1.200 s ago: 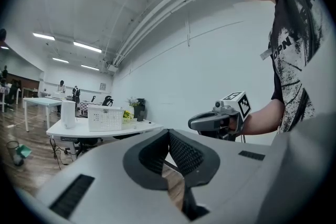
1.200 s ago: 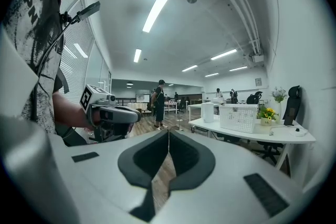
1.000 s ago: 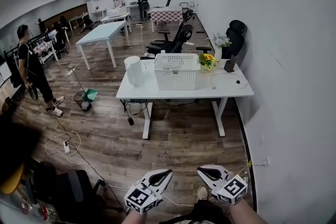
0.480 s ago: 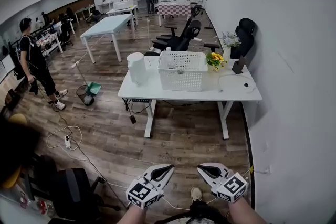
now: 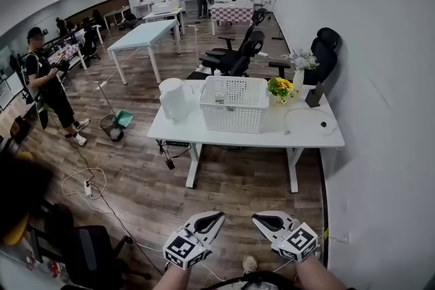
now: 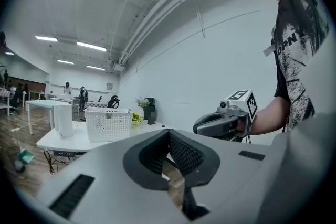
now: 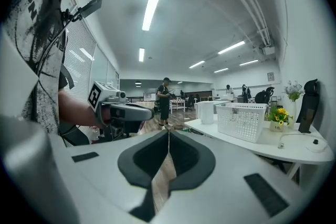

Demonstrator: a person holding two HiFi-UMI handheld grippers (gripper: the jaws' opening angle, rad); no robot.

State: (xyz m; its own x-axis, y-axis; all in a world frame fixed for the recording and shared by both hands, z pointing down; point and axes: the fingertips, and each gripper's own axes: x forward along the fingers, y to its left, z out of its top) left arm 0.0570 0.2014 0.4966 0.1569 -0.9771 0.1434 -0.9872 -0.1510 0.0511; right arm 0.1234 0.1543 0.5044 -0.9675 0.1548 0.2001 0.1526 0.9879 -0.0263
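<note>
Head view: left tool [image 5: 215, 216] toward table [image 5: 299, 134]

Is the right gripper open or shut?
Shut. In the right gripper view, the right gripper has its jaws meeting at the tips, with nothing between them.

Grey jaws over a brown floor [image 5: 136, 180], white bench [image 5: 299, 136] ahead.
My left gripper [image 6: 169, 136] and right gripper [image 7: 168, 136] are pale grey, their jaws lined in charcoal with a fine ribbed texture. Each cube [image 5: 180, 255] carries black-and-white square markers. The basket [image 5: 234, 105] is white lattice, the flowers [image 5: 279, 86] are yellow with green leaves, the chairs [image 5: 238, 54] are black, the floor is wood-grain planks and the wall [image 5: 380, 78] is plain white.
</note>
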